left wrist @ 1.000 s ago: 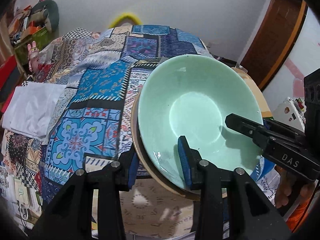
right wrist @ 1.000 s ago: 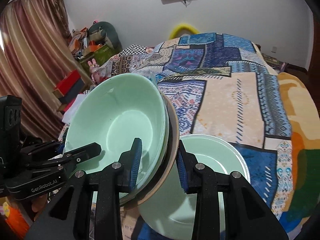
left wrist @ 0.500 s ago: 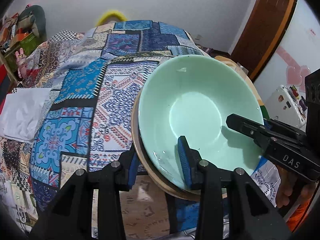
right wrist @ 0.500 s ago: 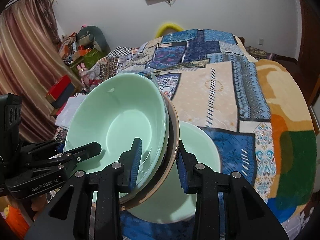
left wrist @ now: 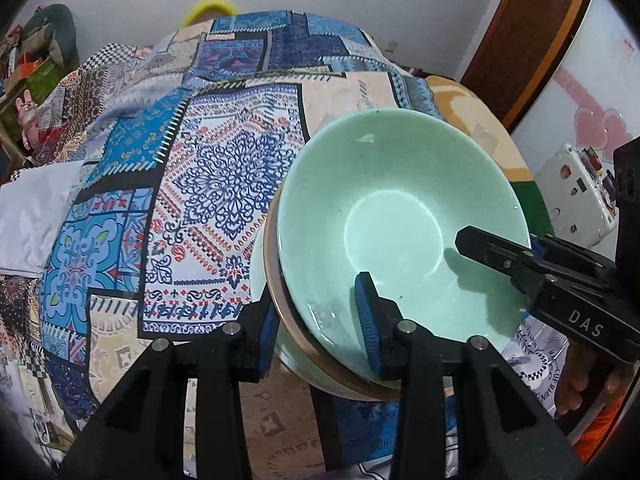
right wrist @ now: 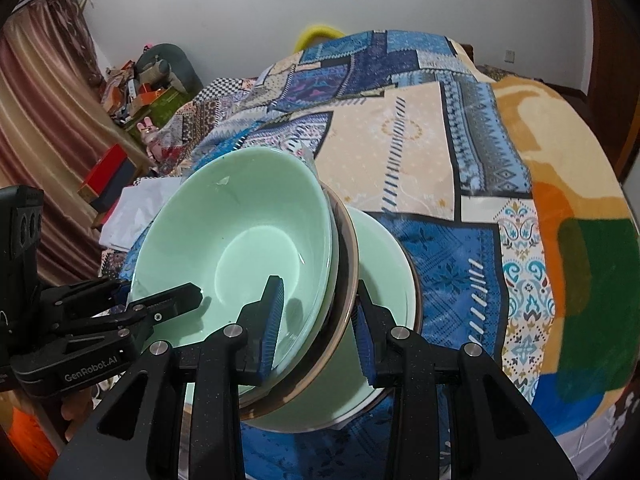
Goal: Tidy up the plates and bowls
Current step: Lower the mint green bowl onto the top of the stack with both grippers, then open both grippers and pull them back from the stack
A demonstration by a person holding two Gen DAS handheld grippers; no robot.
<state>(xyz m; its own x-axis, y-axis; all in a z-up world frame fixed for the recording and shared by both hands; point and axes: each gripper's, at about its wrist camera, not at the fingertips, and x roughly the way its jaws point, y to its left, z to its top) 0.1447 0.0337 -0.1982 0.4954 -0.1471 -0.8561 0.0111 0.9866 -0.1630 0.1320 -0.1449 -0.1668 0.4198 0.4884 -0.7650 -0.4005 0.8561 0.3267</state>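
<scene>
Glossy glazed green bowl [left wrist: 394,220]; matt printed cloth bedspread [left wrist: 224,168].

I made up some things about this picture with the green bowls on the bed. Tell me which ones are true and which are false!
1. Both grippers hold the same stack of dishes. True: the left gripper and the right gripper each clamp the rim of the pale green bowl and the brown-edged plate under it.
2. The pale green bowl is full of soup. False: it is empty.
3. Another pale green dish lies on the bed below the stack. True.
4. The patchwork bedcover is plain white. False: it has blue, beige and orange patterns.
5. The pale green bowl sits level. False: it is tilted.
</scene>
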